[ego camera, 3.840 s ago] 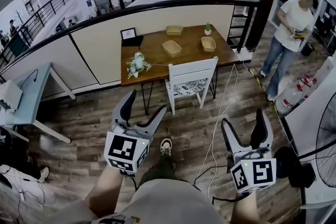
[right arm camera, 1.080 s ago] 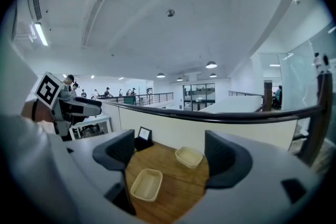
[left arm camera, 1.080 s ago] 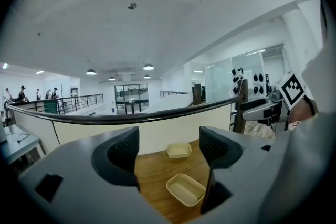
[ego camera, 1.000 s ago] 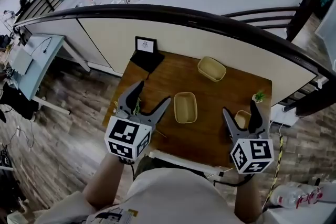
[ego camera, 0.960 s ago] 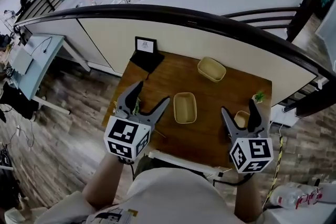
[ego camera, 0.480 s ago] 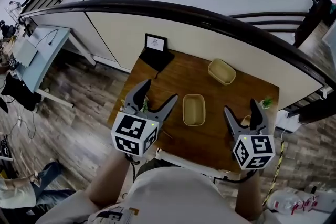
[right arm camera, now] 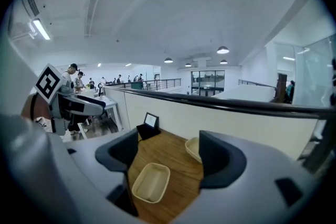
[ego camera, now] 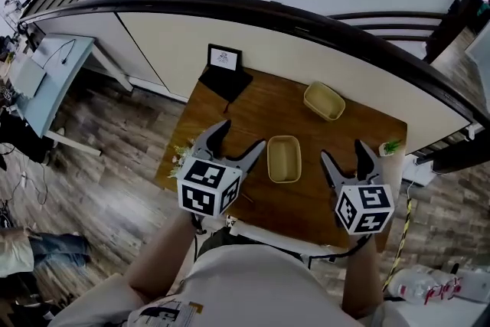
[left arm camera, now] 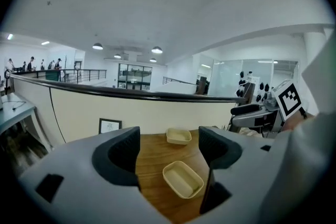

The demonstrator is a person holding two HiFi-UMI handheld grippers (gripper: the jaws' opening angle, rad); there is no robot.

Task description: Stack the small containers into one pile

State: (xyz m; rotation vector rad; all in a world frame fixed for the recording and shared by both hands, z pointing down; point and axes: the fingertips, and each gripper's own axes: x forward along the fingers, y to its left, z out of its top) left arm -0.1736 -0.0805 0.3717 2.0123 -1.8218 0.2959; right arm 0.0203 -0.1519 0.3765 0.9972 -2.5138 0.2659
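Two beige small containers show on the wooden table (ego camera: 253, 107): one in the middle (ego camera: 283, 158) and one at the far right (ego camera: 324, 101). In the left gripper view they are the near container (left arm camera: 182, 179) and the far container (left arm camera: 179, 136); in the right gripper view, the near container (right arm camera: 151, 182) and the far container (right arm camera: 193, 148). My left gripper (ego camera: 241, 135) hovers open over the table's near left, left of the middle container. My right gripper (ego camera: 342, 152) hangs open above the near right, its jaws having just closed a little with nothing between them.
A framed picture (ego camera: 224, 57) on a black stand sits at the table's far left corner. A flower bunch (ego camera: 182, 157) lies at the left edge and a small potted plant (ego camera: 390, 147) at the right edge. A curved black railing (ego camera: 306, 19) and a half-wall run behind the table.
Both grippers have sunk toward the table and drawn nearer to the middle container. The small container seen earlier by the right gripper's fingers is now hidden behind it.
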